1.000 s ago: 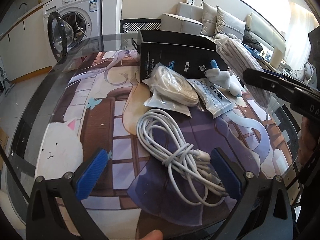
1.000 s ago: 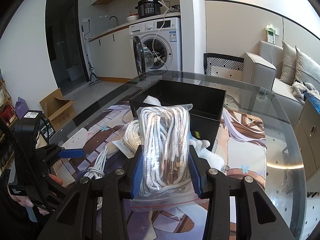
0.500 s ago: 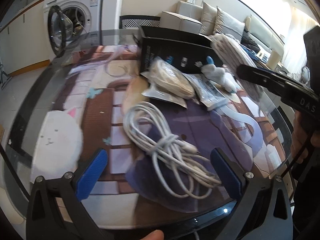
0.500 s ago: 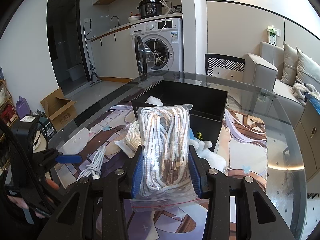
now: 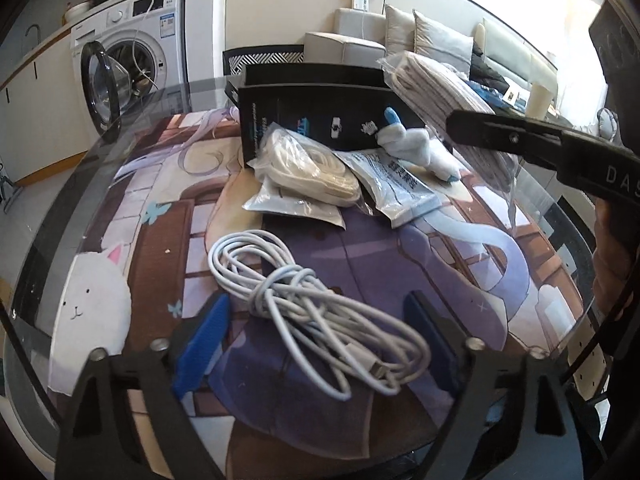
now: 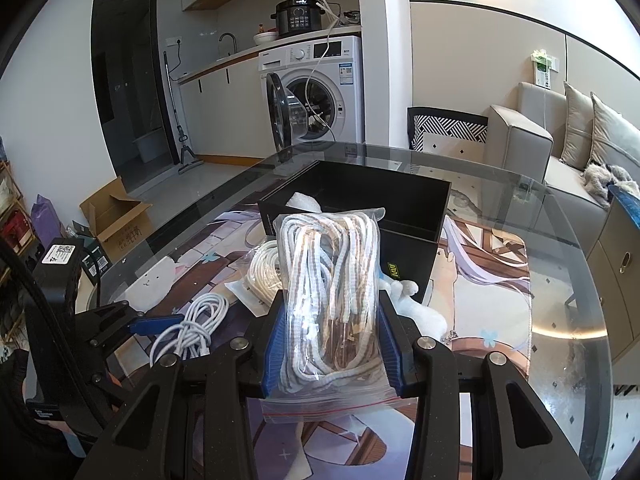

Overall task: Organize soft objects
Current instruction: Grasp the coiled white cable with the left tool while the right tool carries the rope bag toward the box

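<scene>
The white cable bundle [image 5: 316,312] lies on the printed mat [image 5: 120,208] at the near edge of the glass table [image 6: 560,280], well in front of the black box [image 6: 400,204]. It sits between the blue pads [image 5: 204,344] of the left gripper [image 5: 316,344], whose jaws have just been closing around it but do not yet press on it. To do this step well, I think the pads should meet the knotted middle of the bundle, not the loose loops on the right, because those loops can slip out and trail. The closing should go slowly, so the coil is gathered and not pushed off the table edge.

The right gripper [image 6: 332,344] is clamped on the zip bag of striped cords [image 6: 328,292] and holds it in the air over the table, in front of the box. That box is probably where both things must go.

The left gripper points down at a slant toward the mat, low over the cable. The right gripper also slants downward. A bagged white rope [image 5: 308,168], a flat packet [image 5: 396,184] and a small plush toy [image 5: 416,144] wait beside the box.
</scene>
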